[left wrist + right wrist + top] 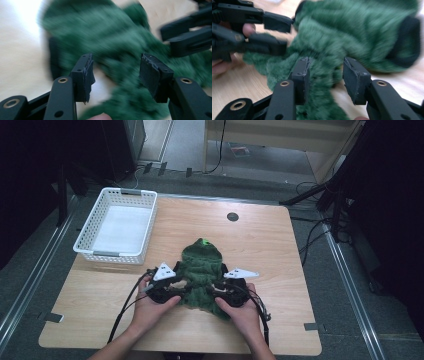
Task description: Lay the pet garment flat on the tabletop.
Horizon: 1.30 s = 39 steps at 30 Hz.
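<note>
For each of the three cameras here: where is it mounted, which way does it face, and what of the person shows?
High view: above the person's side, facing forward and down on the wooden table; both forearms enter from the bottom, the left claw and right claw at the green fuzzy garment, white basket beyond.
Left gripper view: rides the left claw, facing the garment; a fingertip at the bottom edge.
Right gripper view: rides the right claw, facing the garment; fingers behind the left claw.
Shared: all three show the garment.

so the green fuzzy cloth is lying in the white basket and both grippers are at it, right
Not in the basket: the high view shows the green cloth lying on the table, to the basket's right. Both grippers, left and right, are at it.
</note>
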{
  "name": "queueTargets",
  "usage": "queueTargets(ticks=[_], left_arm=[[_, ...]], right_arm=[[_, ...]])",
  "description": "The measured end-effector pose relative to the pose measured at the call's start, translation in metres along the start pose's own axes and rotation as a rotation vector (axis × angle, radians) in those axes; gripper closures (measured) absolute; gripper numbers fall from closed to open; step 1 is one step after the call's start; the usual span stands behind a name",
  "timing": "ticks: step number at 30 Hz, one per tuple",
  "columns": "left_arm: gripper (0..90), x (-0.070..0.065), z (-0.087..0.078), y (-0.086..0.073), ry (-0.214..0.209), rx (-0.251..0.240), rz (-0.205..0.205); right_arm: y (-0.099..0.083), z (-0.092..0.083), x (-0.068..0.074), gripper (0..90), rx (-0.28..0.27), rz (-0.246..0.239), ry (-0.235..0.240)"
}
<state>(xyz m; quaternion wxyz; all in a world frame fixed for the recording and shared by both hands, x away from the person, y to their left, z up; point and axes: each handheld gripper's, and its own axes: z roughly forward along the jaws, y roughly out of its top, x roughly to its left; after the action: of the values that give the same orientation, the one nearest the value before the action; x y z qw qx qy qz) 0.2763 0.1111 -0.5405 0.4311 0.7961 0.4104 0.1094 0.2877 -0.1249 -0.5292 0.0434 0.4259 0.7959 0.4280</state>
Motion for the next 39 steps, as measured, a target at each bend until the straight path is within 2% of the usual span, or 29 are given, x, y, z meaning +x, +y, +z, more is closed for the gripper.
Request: queueTargets(ticks=[2,3,4,5,6,7,8,11,12,14,15,16,18,19,22,23,24,25,27,28,29,30,32,33,34,35,38,39], left_arm=[[48.4,-0.005,0.005,-0.003,0.021,0.025,0.026],[63.6,-0.005,0.005,-0.003,0.032,0.035,0.043],[71.1,-0.005,0.005,-0.003,0.032,0.035,0.043],[71.1,-0.002,0.002,-0.002,0.033,0.032,0.035],[80.2,0.002,0.000,-0.001,0.027,0.026,0.012],[84.5,0.008,-0.003,0.000,0.012,0.018,-0.017],[84.5,0.012,-0.006,0.001,0.006,0.010,-0.039],[85.6,0.023,-0.011,0.002,-0.005,0.003,-0.077],[85.5,0.027,-0.008,-0.001,-0.021,0.021,-0.107],[84.0,0.028,-0.002,-0.006,-0.039,0.034,-0.113],[81.2,0.027,-0.001,-0.007,-0.049,0.030,-0.115],[75.3,0.027,-0.001,-0.007,-0.049,0.030,-0.115],[56.2,0.024,-0.010,-0.003,-0.043,-0.027,-0.103],[51.8,0.025,-0.015,-0.002,-0.053,-0.043,-0.108],[45.2,0.031,-0.031,-0.001,-0.063,-0.078,-0.136],[44.5,0.031,-0.031,-0.001,-0.063,-0.078,-0.136],[44.5,0.034,-0.038,-0.003,-0.059,-0.087,-0.142],[43.9,0.036,-0.044,-0.009,-0.052,-0.083,-0.151],[43.8,0.037,-0.047,-0.015,-0.045,-0.071,-0.155],[43.8,0.037,-0.048,-0.020,-0.039,-0.054,-0.155],[46.0,0.035,-0.047,-0.029,-0.036,-0.014,-0.153],[49.4,0.034,-0.046,-0.034,-0.035,0.005,-0.146],[59.7,0.032,-0.046,-0.037,-0.031,0.019,-0.138],[59.7,0.030,-0.047,-0.040,-0.032,0.021,-0.125],[70.3,0.027,-0.049,-0.041,-0.048,0.031,-0.110],[73.0,0.027,-0.049,-0.041,-0.048,0.031,-0.110],[74.6,0.024,-0.048,-0.044,-0.104,0.045,-0.102],[74.3,0.024,-0.048,-0.045,-0.123,0.042,-0.108]], right_arm=[[-0.002,0.008,0.005,65.1,0.018,-0.008,-0.035],[-0.003,0.011,0.010,75.6,0.025,-0.056,-0.084],[-0.003,0.011,0.010,75.6,0.025,-0.056,-0.084],[-0.003,0.011,0.011,78.2,0.023,-0.076,-0.104],[-0.002,0.010,0.012,81.9,0.021,-0.095,-0.125],[0.000,0.005,0.012,85.0,0.002,-0.116,-0.165],[0.000,0.005,0.012,85.0,0.002,-0.116,-0.165],[0.003,-0.004,0.013,86.2,-0.021,-0.176,-0.251],[0.003,-0.003,0.013,86.0,-0.013,-0.190,-0.262],[-0.001,0.003,0.011,84.7,0.028,-0.217,-0.284],[-0.004,0.009,0.009,81.9,0.046,-0.211,-0.283],[-0.005,0.010,0.008,75.1,0.042,-0.193,-0.277],[-0.003,0.004,0.005,57.8,0.000,-0.151,-0.243],[-0.002,-0.002,0.004,53.0,-0.035,-0.134,-0.217],[-0.002,-0.024,0.000,49.9,-0.115,-0.083,-0.157],[-0.002,-0.024,0.000,49.9,-0.115,-0.083,-0.157],[-0.004,-0.032,-0.002,49.6,-0.134,-0.066,-0.147],[-0.013,-0.045,-0.003,49.8,-0.146,-0.034,-0.132],[-0.018,-0.047,-0.003,50.3,-0.143,-0.028,-0.128],[-0.025,-0.050,-0.001,51.6,-0.130,-0.026,-0.126],[-0.037,-0.050,0.002,56.2,-0.091,-0.041,-0.110],[-0.040,-0.050,0.003,59.8,-0.079,-0.049,-0.109],[-0.046,-0.048,0.005,67.6,-0.052,-0.060,-0.116],[-0.046,-0.048,0.005,67.6,-0.052,-0.060,-0.116],[-0.048,-0.043,0.004,74.6,-0.034,-0.057,-0.123],[-0.048,-0.043,0.004,74.6,-0.034,-0.057,-0.123],[-0.049,-0.030,-0.001,82.4,0.003,-0.092,-0.181],[-0.048,-0.030,-0.003,82.4,0.001,-0.071,-0.182]])
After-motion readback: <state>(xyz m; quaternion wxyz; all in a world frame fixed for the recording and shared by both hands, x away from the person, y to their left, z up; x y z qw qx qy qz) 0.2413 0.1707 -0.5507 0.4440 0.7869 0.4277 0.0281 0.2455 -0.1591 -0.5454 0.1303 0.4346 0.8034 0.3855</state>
